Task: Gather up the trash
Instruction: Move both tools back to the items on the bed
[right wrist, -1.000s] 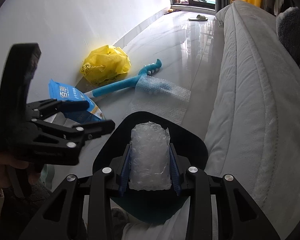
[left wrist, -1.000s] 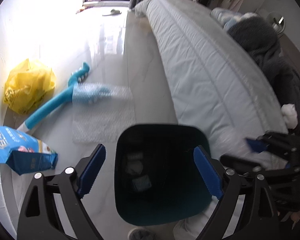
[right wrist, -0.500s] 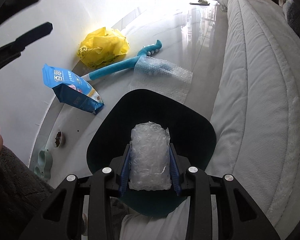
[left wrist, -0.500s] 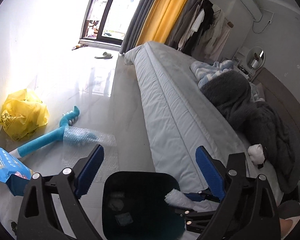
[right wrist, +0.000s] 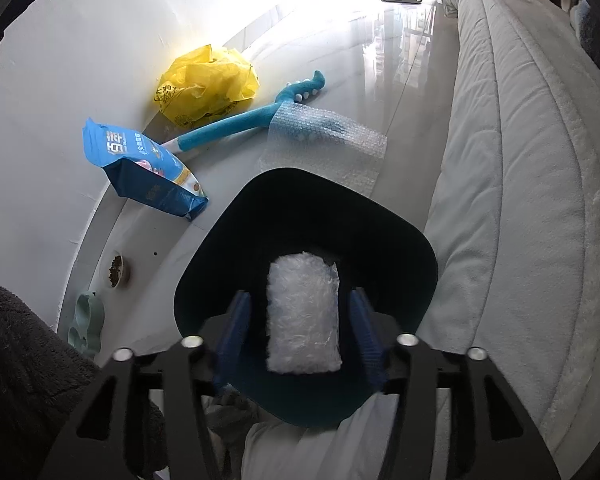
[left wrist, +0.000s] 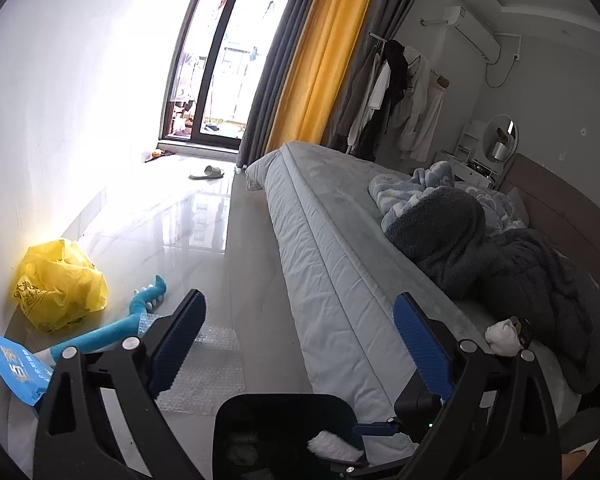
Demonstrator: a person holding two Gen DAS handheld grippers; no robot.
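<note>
A roll of bubble wrap (right wrist: pixel 302 312) hangs over the mouth of the dark teal bin (right wrist: pixel 300 208). It sits between the blue pads of my right gripper (right wrist: pixel 300 298), whose jaws are opening; a gap shows on each side of the roll. In the left wrist view the same roll (left wrist: pixel 332 446) shows at the bottom, above the bin (left wrist: pixel 260 412). My left gripper (left wrist: pixel 300 298) is held high and open, with nothing between its fingers. It points across the room over the bed's edge.
On the floor by the wall lie a yellow plastic bag (right wrist: pixel 206 80), a blue pouch (right wrist: pixel 144 168), a blue plush toy (right wrist: pixel 256 114) and a flat bubble wrap sheet (right wrist: pixel 328 144). The grey bed (right wrist: pixel 520 160) runs along the right. Pet bowls (right wrist: pixel 116 270) stand at the lower left.
The right jaws have spread away from the roll that they pinched. The left gripper has risen and tipped up, so the bin has slid to the bottom of its view.
</note>
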